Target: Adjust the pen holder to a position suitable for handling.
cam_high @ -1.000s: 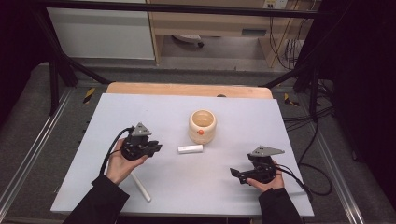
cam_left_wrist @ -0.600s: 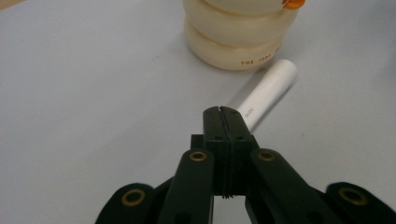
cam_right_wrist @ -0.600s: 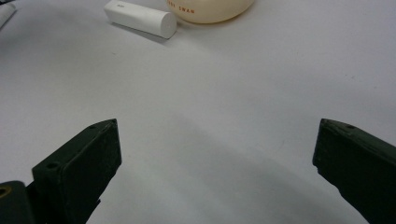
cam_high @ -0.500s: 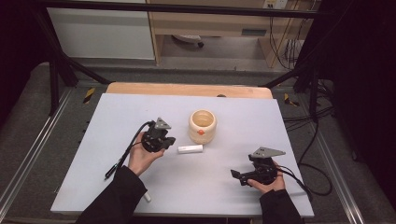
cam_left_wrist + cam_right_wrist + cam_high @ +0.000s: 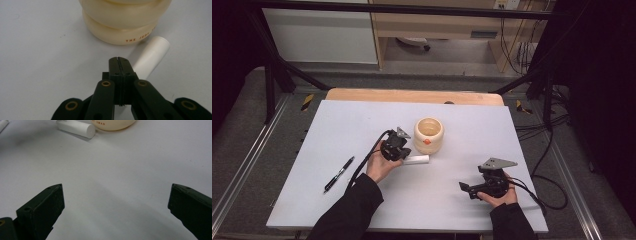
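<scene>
Left gripper point(image 5: 404, 155) moved to white cylinder point(image 5: 417, 159), jaws closed

Cream cup point(image 5: 125, 22) reads "THE JUDY" (cut off).

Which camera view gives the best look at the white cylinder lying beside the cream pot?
The right gripper view shows the white cylinder best: unobstructed, its flat end is clear. In the left gripper view the shut left gripper covers its near end. In the high view it is small, partly behind that gripper, in front of the cream pot.
</scene>
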Tool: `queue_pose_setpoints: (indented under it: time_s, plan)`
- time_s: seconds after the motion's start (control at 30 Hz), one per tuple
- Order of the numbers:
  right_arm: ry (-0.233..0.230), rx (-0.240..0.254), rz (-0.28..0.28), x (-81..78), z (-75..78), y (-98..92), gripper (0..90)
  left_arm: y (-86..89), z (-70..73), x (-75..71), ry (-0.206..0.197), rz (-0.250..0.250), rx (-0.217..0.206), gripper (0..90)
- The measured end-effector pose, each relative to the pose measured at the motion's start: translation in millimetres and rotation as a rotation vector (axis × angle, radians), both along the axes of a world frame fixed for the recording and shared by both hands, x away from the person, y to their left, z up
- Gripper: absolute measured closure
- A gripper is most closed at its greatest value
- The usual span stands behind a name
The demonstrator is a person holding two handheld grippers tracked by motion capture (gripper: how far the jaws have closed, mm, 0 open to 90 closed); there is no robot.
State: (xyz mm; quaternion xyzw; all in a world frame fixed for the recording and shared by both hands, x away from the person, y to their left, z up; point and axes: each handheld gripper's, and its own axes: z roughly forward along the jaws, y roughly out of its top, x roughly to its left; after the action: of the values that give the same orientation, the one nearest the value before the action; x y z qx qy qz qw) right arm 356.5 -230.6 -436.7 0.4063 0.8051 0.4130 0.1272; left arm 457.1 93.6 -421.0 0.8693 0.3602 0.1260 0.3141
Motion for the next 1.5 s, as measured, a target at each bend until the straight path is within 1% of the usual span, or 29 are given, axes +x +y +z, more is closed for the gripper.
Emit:
queue_pose_setpoints:
  time_s: [0.13, 0.4, 0.47, 0.5, 0.53, 0.57, 0.67, 0.77, 0.87, 0.93, 0.97, 1.0, 1.07, 1.1, 1.17, 1.23, 1.3, 1.37, 1.4, 1.5]
  plan:
    - [-0.002, -0.001, 0.001, 0.0, -0.4, 0.2, 1.4, -1.4, -2.5, 0.3, 0.008, -0.009, 0.002, 89.6]
    - [0.004, -0.009, 0.005, 0.2, -1.2, 0.6, 1.4, -1.3, -0.1, -4.9, 0.01, -0.032, 0.004, 89.5]
    - [0.003, -0.009, 0.005, 0.1, -1.1, 0.5, 1.4, -2.6, -1.2, -6.6, 0.018, -0.046, 0.018, 89.6]
    - [0.003, -0.01, 0.005, 0.0, -1.1, 0.5, 1.4, -3.4, -2.4, -7.9, 0.019, -0.051, 0.022, 89.6]
    - [0.004, -0.011, 0.005, -0.1, -1.0, 0.5, 1.4, -3.9, -3.1, -9.4, 0.016, -0.053, 0.02, 89.5]
    - [0.004, -0.011, 0.006, -0.2, -0.8, 0.4, 1.4, -3.9, -3.5, -10.6, 0.021, -0.06, 0.014, 89.6]
    - [0.007, -0.006, 0.003, -0.2, -0.6, 0.6, 1.4, -4.9, -4.8, -15.2, 0.023, -0.074, 0.014, 89.6]
    - [0.003, -0.012, 0.007, -0.1, -1.2, 0.7, 1.4, -6.2, -6.3, -19.7, 0.025, -0.091, 0.024, 89.6]
    - [0.004, -0.012, 0.007, -0.2, -1.1, 0.8, 1.5, -8.3, -6.6, -24.4, 0.021, -0.107, 0.023, 89.5]
    - [0.003, -0.009, 0.006, -0.4, -0.9, 0.9, 1.6, -9.3, -5.3, -27.7, 0.012, -0.122, 0.02, 89.2]
    - [0.004, -0.008, 0.006, -0.5, -0.9, 0.9, 1.6, -9.5, -4.1, -29.3, 0.007, -0.13, 0.019, 86.4]
    - [0.004, -0.008, 0.007, -0.5, -0.9, 0.9, 1.6, -9.5, -2.7, -30.7, 0.0, -0.139, 0.016, 86.4]
    - [0.001, -0.01, 0.009, -0.3, -1.1, 0.9, 1.6, -8.3, 1.3, -33.0, -0.008, -0.157, 0.012, 83.5]
    - [0.001, -0.01, 0.01, -0.3, -1.2, 1.0, 1.7, -7.5, 3.3, -34.0, -0.013, -0.166, 0.007, 81.3]
    - [0.005, -0.013, 0.012, -0.3, -1.0, 0.9, 1.7, -5.0, 7.1, -35.0, -0.022, -0.174, 0.002, 73.9]
    - [0.007, -0.013, 0.013, -0.4, -0.9, 0.8, 1.7, -2.6, 10.7, -35.9, -0.027, -0.197, 0.004, 70.1]
    - [0.007, -0.013, 0.012, -0.4, -1.0, 0.9, 1.7, -1.4, 13.0, -36.6, -0.044, -0.219, 0.026, 63.7]
    - [0.009, -0.012, 0.014, -0.4, -1.1, 1.1, 1.7, -0.9, 14.1, -37.3, -0.051, -0.247, 0.049, 56.1]
    - [0.01, -0.008, 0.01, -0.4, -1.3, 1.5, 1.7, -1.2, 13.9, -37.8, -0.055, -0.261, 0.061, 54.4]
    - [0.016, -0.011, 0.012, -0.4, -1.5, 1.8, 1.7, -3.5, 10.3, -38.5, -0.039, -0.3, 0.091, 48.4]
